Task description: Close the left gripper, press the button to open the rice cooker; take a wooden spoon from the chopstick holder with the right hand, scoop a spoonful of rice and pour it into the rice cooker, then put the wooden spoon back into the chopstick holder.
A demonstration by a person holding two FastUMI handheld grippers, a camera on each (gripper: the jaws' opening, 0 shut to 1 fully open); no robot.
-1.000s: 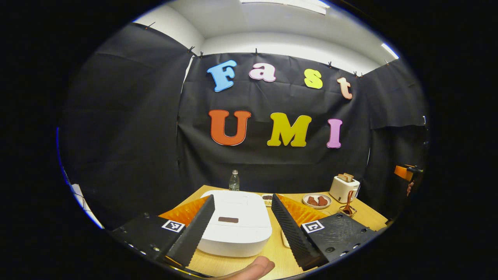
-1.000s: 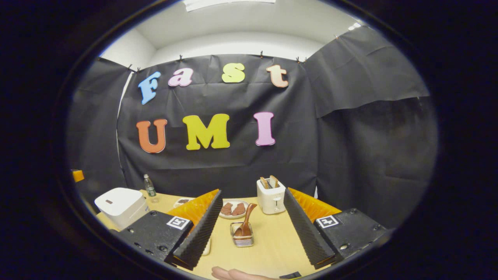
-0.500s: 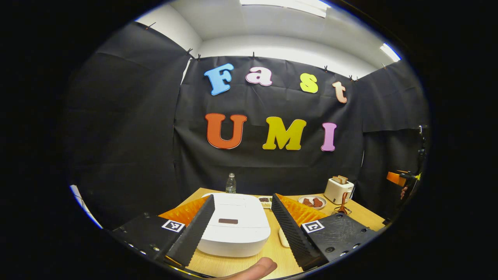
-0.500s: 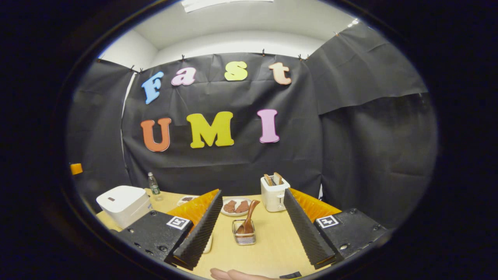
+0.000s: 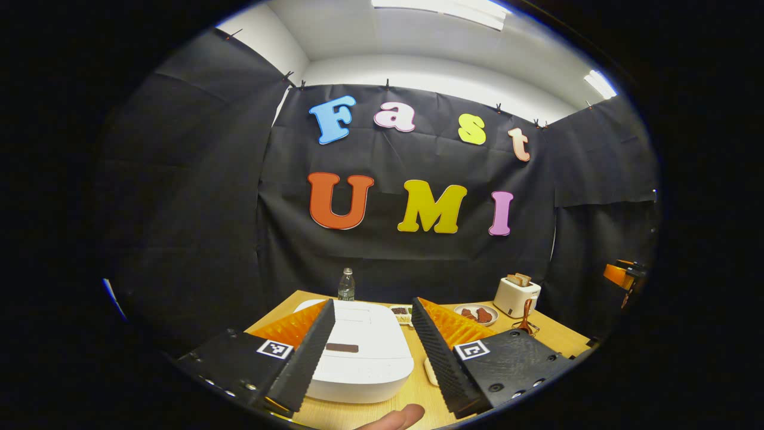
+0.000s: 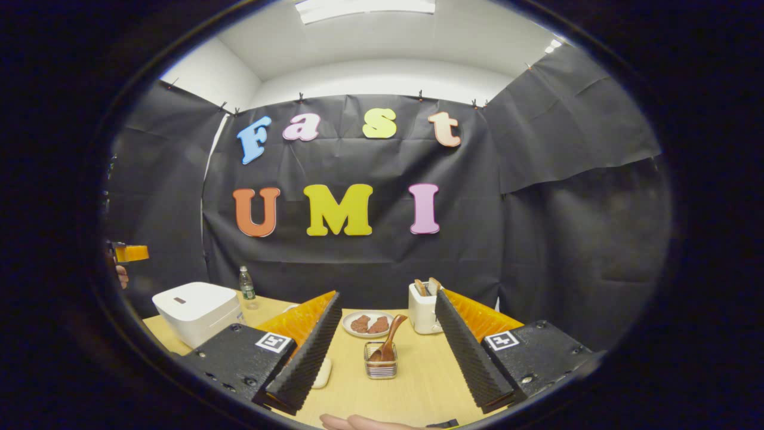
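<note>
The light wooden table (image 6: pixel 418 382) carries a white closed rice cooker (image 6: pixel 197 310). Right of the cooker stand a clear plastic bottle (image 6: pixel 246 288), round plate (image 6: pixel 367 324), wire chopstick holder (image 6: pixel 381 367) and white toaster (image 6: pixel 422 309).

Booth walled by black wrinkled cloth (image 5: pixel 412 251), clipped along its top edge with small dark clips (image 5: pixel 387 84). Above the cloth, a plain white wall (image 6: pixel 382 83) and white ceiling (image 5: pixel 418 36). Bright rectangular ceiling light panel (image 6: pixel 365 7) overhead of the cloth. At the cloth's foot, a light wooden tabletop (image 6: pixel 412 382).
</note>
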